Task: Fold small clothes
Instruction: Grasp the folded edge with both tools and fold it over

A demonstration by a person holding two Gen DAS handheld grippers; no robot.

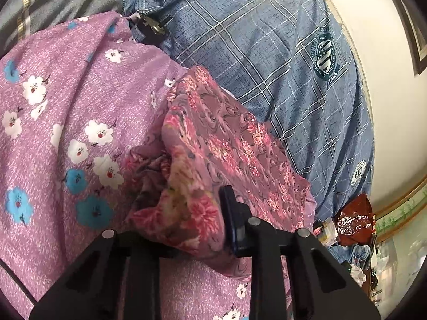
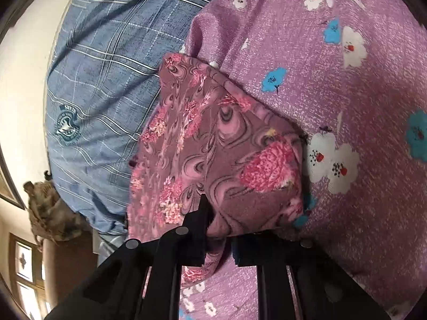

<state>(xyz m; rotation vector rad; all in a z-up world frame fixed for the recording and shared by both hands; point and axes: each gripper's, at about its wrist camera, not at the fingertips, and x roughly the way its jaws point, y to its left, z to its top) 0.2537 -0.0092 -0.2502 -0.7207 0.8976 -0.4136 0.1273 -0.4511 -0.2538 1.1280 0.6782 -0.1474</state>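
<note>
Both grippers pinch the same rose-patterned cloth (image 2: 213, 144) at its near edge: the right gripper (image 2: 217, 229) has its jaws narrowed onto a bunched fold, and the left gripper (image 1: 213, 221) clamps the other near corner, probably so the piece can be carried over as one flap. It lies on the purple flowered bedsheet (image 1: 66, 106), beside the blue checked pillow (image 1: 267, 40).
</note>
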